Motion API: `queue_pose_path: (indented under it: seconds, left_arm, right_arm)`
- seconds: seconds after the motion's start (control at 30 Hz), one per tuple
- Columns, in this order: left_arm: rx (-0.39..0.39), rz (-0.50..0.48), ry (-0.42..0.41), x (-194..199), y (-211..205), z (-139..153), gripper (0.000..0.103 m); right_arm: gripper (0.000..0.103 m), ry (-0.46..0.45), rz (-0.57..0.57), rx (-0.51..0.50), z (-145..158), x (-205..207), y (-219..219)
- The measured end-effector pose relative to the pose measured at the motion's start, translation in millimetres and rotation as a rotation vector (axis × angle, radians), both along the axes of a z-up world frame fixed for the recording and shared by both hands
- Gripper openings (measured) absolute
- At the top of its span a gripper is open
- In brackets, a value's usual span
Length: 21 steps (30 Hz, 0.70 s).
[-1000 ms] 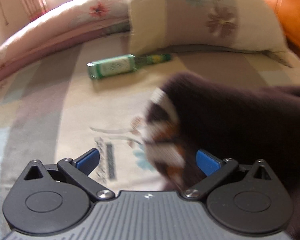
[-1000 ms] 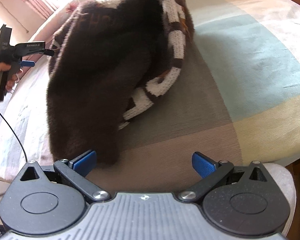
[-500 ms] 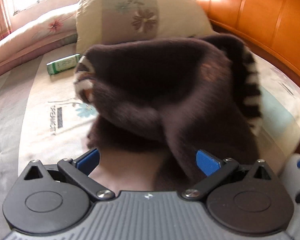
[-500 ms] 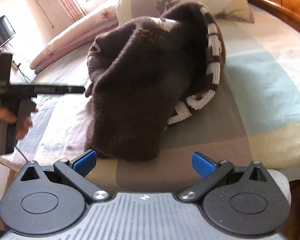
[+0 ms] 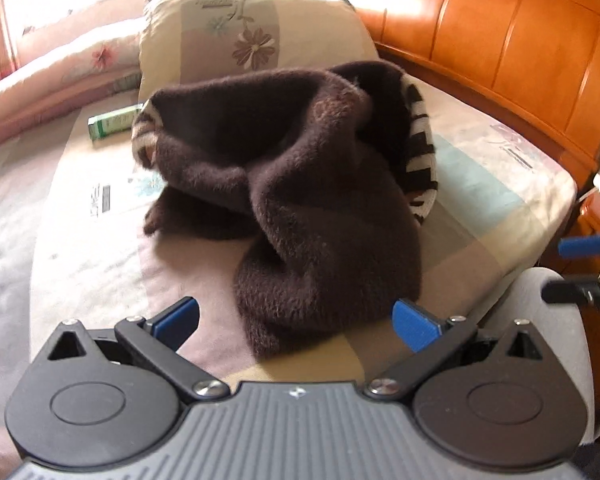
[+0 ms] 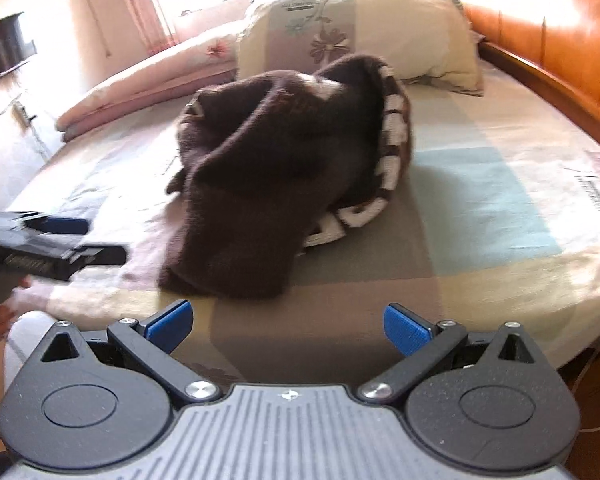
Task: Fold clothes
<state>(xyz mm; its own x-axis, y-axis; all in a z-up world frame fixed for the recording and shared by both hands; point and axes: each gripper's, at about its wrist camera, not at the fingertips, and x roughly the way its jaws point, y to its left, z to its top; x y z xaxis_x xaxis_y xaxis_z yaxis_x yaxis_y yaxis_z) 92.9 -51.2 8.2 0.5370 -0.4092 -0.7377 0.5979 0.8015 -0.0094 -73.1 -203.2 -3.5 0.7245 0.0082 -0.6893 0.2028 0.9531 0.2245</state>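
A dark brown fuzzy sweater [image 5: 300, 184] with a cream-and-brown patterned band lies in a crumpled heap on the bed [image 5: 500, 184], just in front of the floral pillow [image 5: 256, 32] and toward the near edge of the mattress. Nothing is folded yet, by the look of it: the body is bunched over itself, and the patterned band [image 5: 420, 152] curls up along the side of the heap nearest the wooden headboard [image 5: 520, 40]. A small green box [image 5: 114, 126] sits on the sheet beside the pillow, clear of the heap.

Your left gripper [image 5: 296, 318] hangs just short of the sweater's near lobe, jaws spread wide and empty. Your right gripper [image 6: 288, 322] is also wide and empty, near the heap on its headboard side but not touching it.

Before any fold, you likely need to spread the garment flat. Look for a true edge rather than a thick fold; the patterned band is the clearest one to follow from the pillow end. Pinch a single layer there with one gripper and a matching corner with the other, then lift and draw the two apart so the pile shakes open. The plush knit probably clings to itself, so lift high enough to free trapped layers.
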Motion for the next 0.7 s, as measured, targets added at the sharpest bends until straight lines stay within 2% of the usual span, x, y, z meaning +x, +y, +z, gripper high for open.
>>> queue_pose_path:
  seconds: [0.13, 0.33, 0.47, 0.53, 0.7]
  left_arm:
    - [0.009, -0.036, -0.011, 12, -8, 0, 0.102]
    - [-0.076, 0.010, 0.014, 61, -1, -13, 0.102]
    - [-0.023, 0.116, -0.012, 105, 5, -22, 0.102]
    - [-0.015, 0.148, 0.001, 128, 8, -29, 0.102]
    - [-0.013, 0.170, 0.031, 179, -2, -44, 0.102]
  right_arm:
    - [0.103, 0.016, -0.041, 0.032, -6, 17, -15]
    - [0.103, 0.069, -0.099, 0.071, -21, 52, -30]
    - [0.103, 0.093, -0.100, 0.089, -30, 75, -33]
    - [0.103, 0.105, -0.097, 0.093, -33, 86, -32]
    - [0.103, 0.124, -0.101, 0.108, -38, 106, -38]
